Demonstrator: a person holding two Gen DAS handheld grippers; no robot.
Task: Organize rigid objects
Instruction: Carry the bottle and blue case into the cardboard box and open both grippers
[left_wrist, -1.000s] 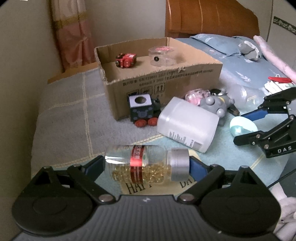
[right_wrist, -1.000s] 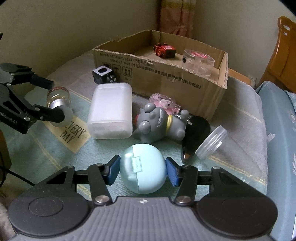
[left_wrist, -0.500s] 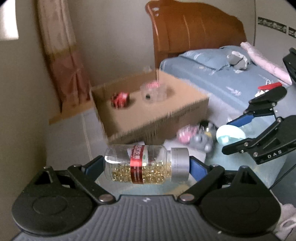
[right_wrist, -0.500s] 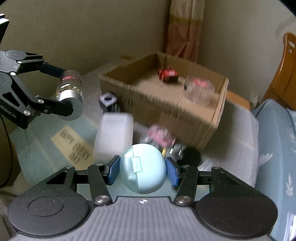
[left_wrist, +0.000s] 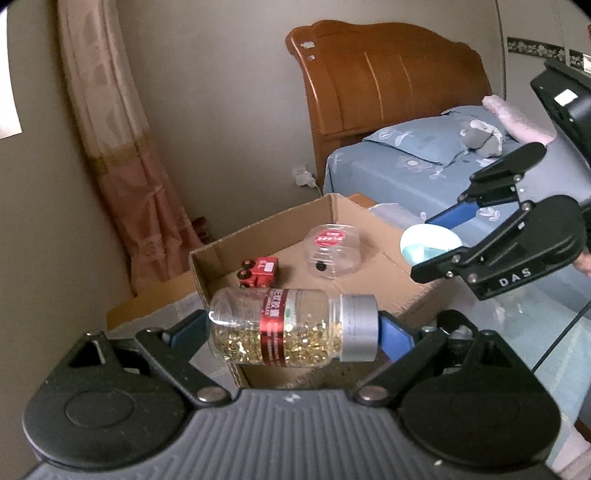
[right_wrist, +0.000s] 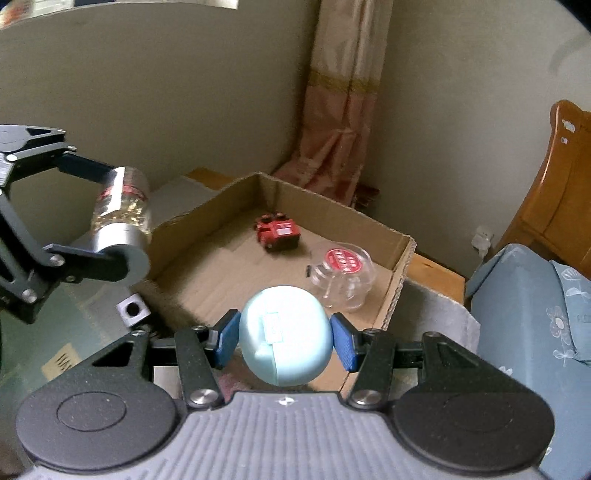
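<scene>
So both grippers are loaded up right now. The left gripper (left_wrist: 293, 326) is clamped on a bottle (left_wrist: 291, 326), holding it sideways end to end: one blue pad on the clear base, the other on the silver cap. It's got a red label band around the middle and is about half full of little gold capsules. The right gripper (right_wrist: 284, 338) is squeezing a pale blue egg-shaped case (right_wrist: 284, 336), one pad on each side, with a small tab on the face pointing toward the camera.

Just ahead of and below both tools sits an open cardboard box (right_wrist: 400, 275). The bottle hangs over the box's near left corner as the left camera sees it, and the case is over the near edge from the right gripper's side. Inside the box, past the bottle, there's a red toy car (left_wrist: 258, 271), and to its right a clear jar (left_wrist: 332, 251) with a red round sticker on top. From the right wrist view the car is farther in and the jar is closer, off to the right of the case.

Left of the right gripper, down low outside the box, a grey cube (right_wrist: 133, 308) with a hole in it pokes out. Off to the right there's a bed (left_wrist: 402, 173) with a blue floral cover and a wooden headboard (left_wrist: 388, 77), and a pinkish curtain (right_wrist: 340, 107) hangs in the corner behind the box.
</scene>
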